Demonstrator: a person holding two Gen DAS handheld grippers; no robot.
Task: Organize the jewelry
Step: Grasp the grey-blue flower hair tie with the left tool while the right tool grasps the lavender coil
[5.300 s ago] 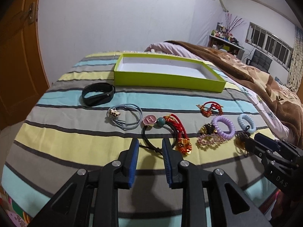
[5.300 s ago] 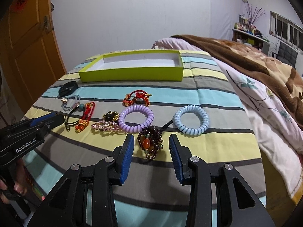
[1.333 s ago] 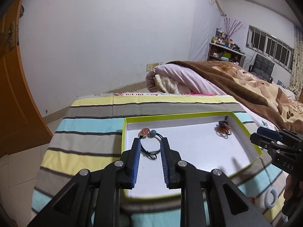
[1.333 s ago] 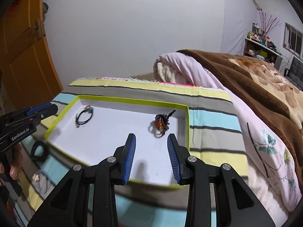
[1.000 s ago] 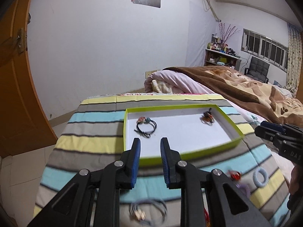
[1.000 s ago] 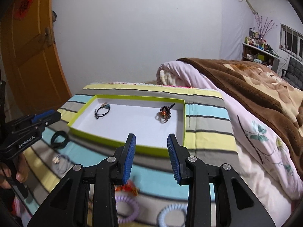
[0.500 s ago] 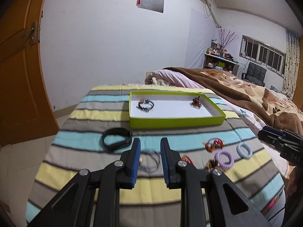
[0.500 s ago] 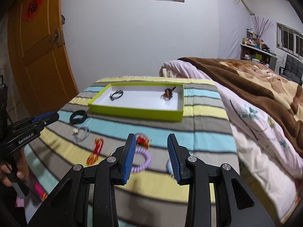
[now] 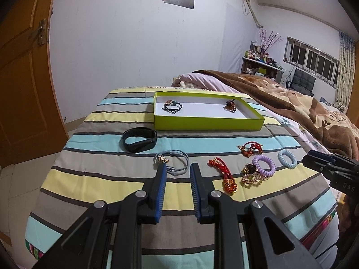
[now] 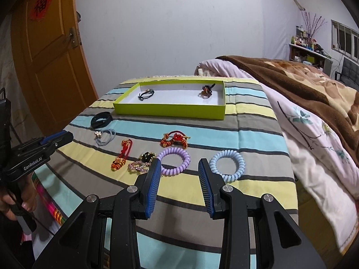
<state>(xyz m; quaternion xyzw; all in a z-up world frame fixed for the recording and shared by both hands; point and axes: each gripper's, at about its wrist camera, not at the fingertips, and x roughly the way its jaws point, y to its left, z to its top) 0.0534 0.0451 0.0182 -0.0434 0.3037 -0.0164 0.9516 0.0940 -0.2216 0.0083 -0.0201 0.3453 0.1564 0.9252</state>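
On the striped bed (image 9: 89, 179), far side, a green tray (image 9: 208, 123) holds a black hair tie (image 9: 172, 107) at its left and a dark beaded bracelet (image 9: 230, 105) at its right. Nearer, left to right, lie a black band (image 9: 139, 142), grey-blue hair ties (image 9: 175, 161), a red cord charm (image 9: 224, 174), a purple coil tie (image 10: 174, 161) and a blue coil tie (image 10: 227, 164). The left gripper (image 9: 178, 177) hangs over the grey-blue ties, jaws apart, empty. The right gripper (image 10: 179, 172) sits between the coil ties, jaws apart, empty.
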